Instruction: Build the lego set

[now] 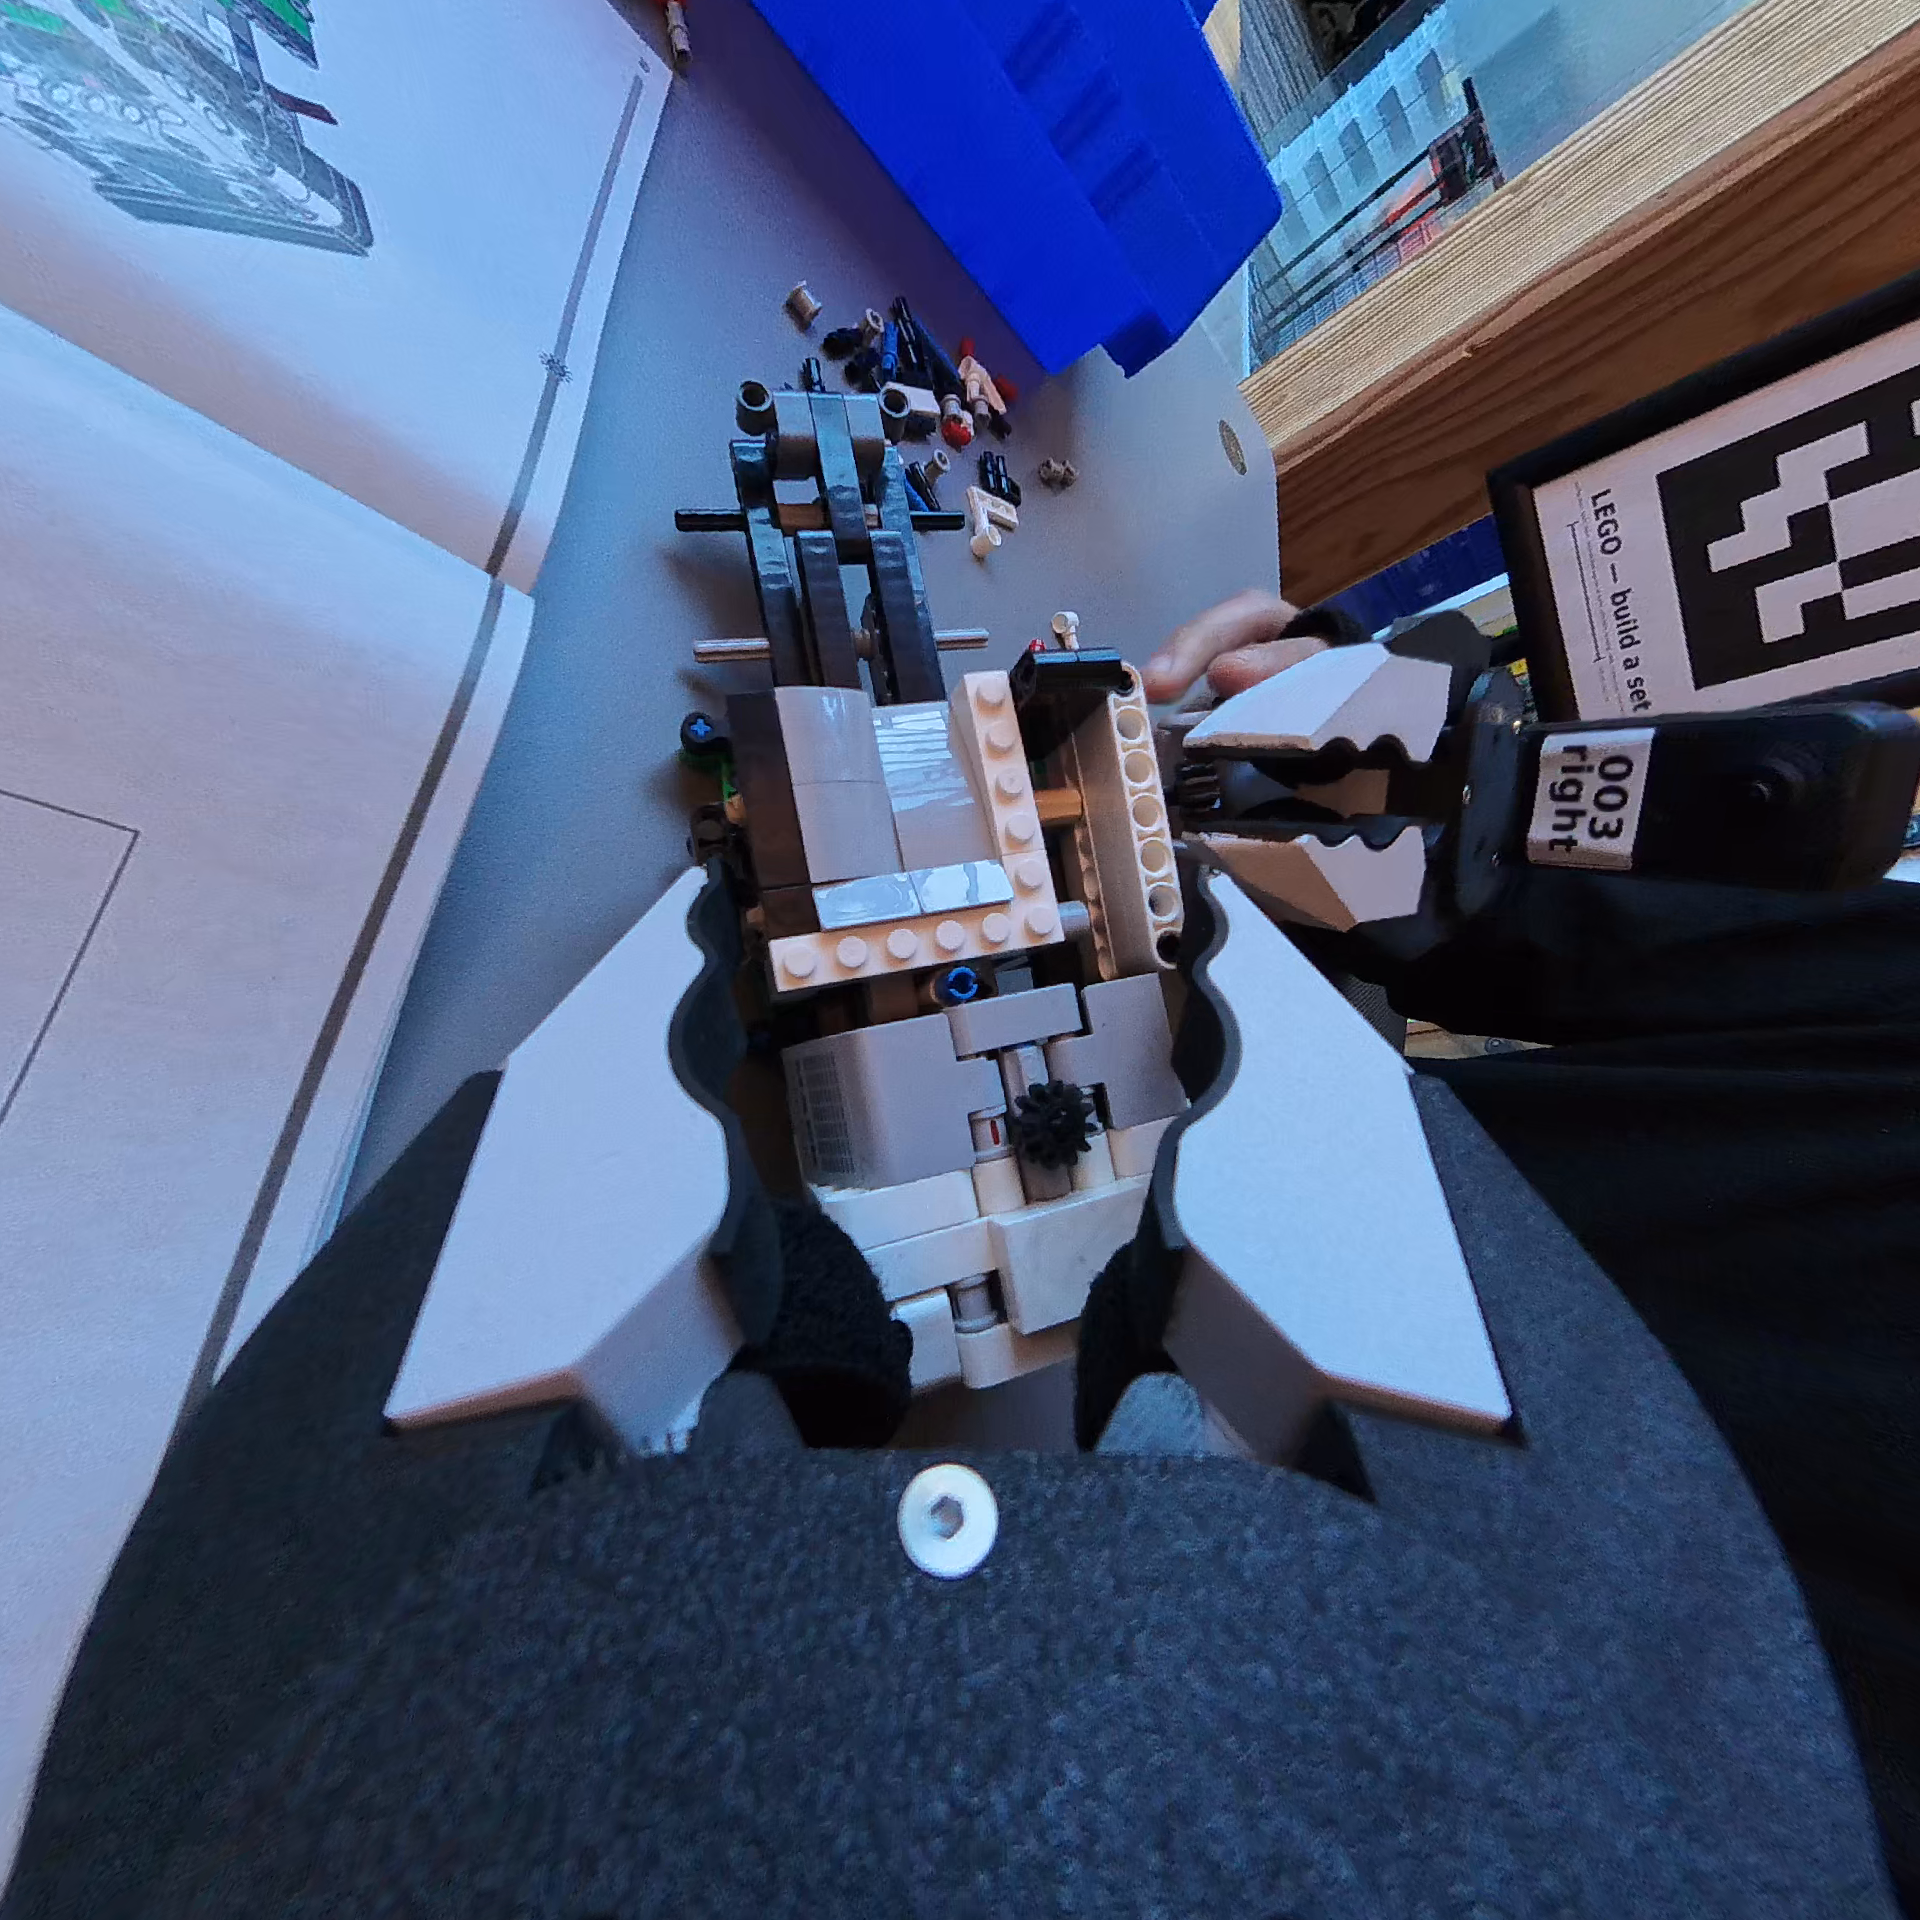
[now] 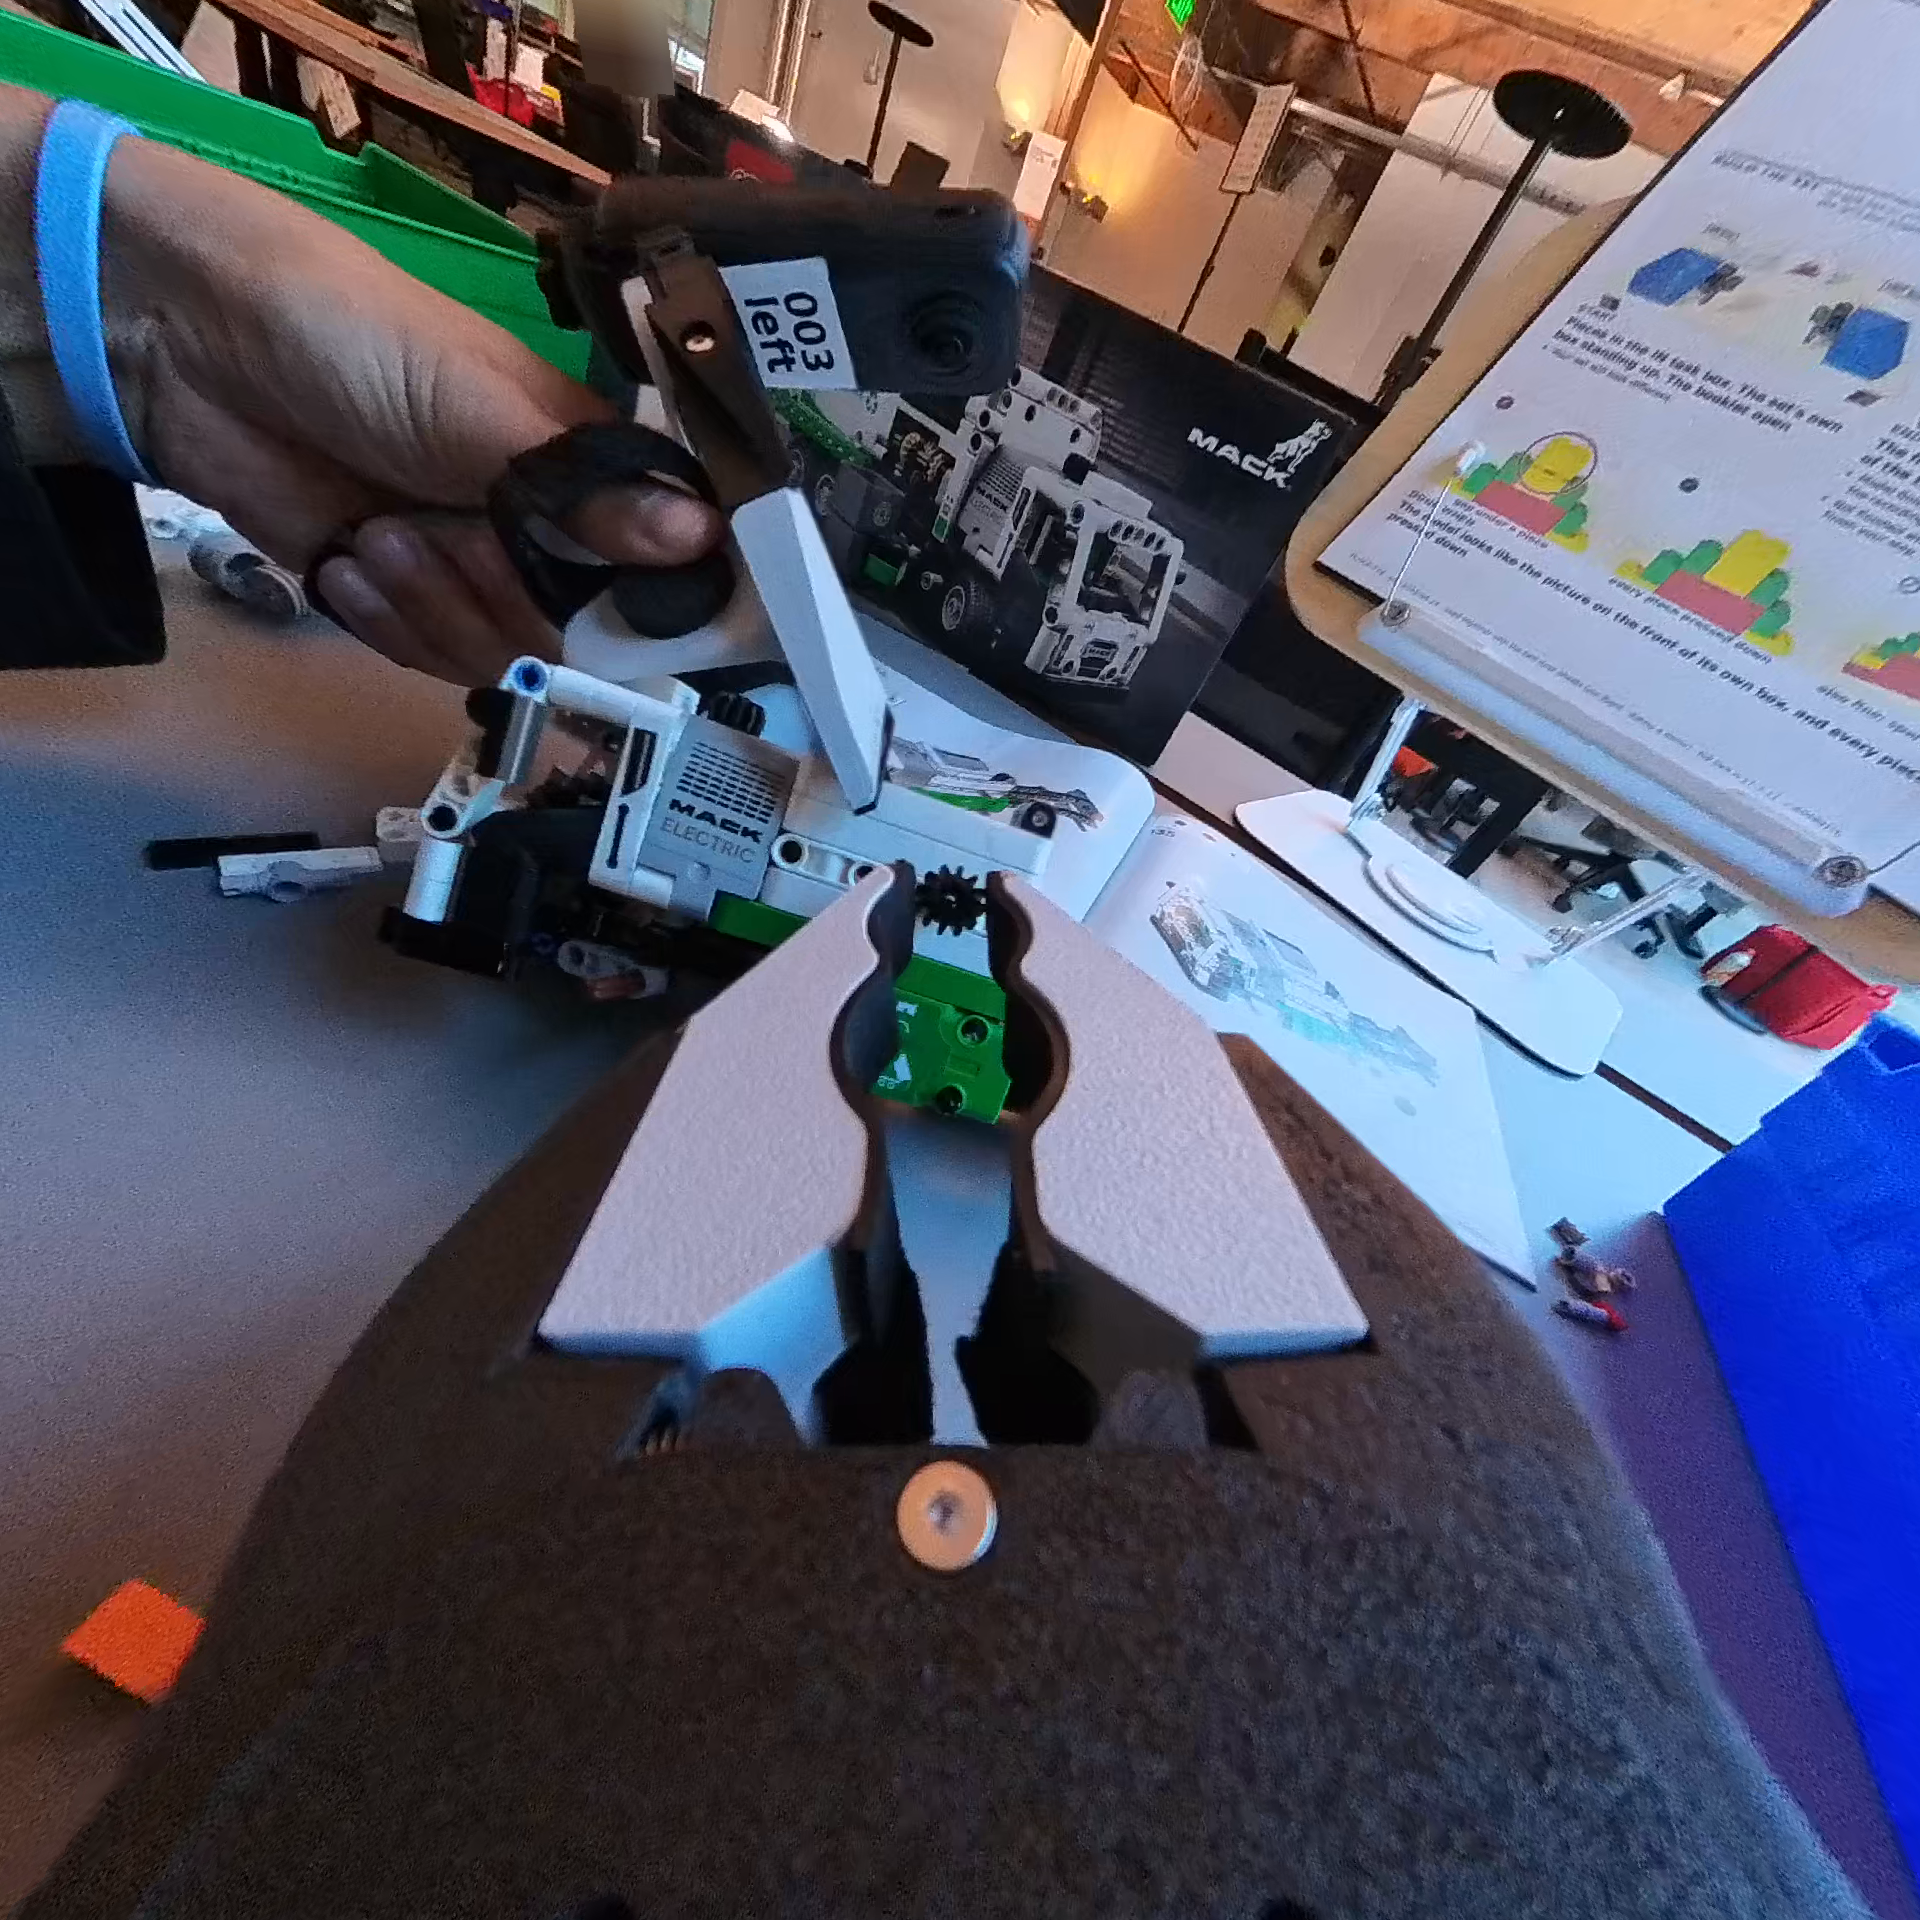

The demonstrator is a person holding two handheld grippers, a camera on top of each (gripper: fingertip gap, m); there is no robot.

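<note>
The partly built white, grey and green lego truck [image 1: 935,810] lies on the grey table. My left gripper [image 1: 956,904] is shut on its cab end, one finger on each side. In the right wrist view one left finger [image 2: 821,623] presses on the truck [image 2: 707,810]. My right gripper [image 2: 945,894] is shut on a small black gear [image 2: 945,902], held right at the truck's side. In the left wrist view the right gripper [image 1: 1195,795] comes in from the right, its tips touching a white holed beam [image 1: 1143,821]. Another black gear [image 1: 1049,1122] sits on the truck.
An open instruction booklet [image 1: 260,520] lies left of the truck. Several loose small pieces [image 1: 935,384] and a blue bin [image 1: 1039,156] are beyond it. The set's box [image 2: 1091,499], a picture board on a stand [image 2: 1662,416], a green bin [image 2: 312,177] and an orange piece [image 2: 135,1642] surround it. Left tips and right tips are each some 15 cm from the orange piece [image 2: 135,1642].
</note>
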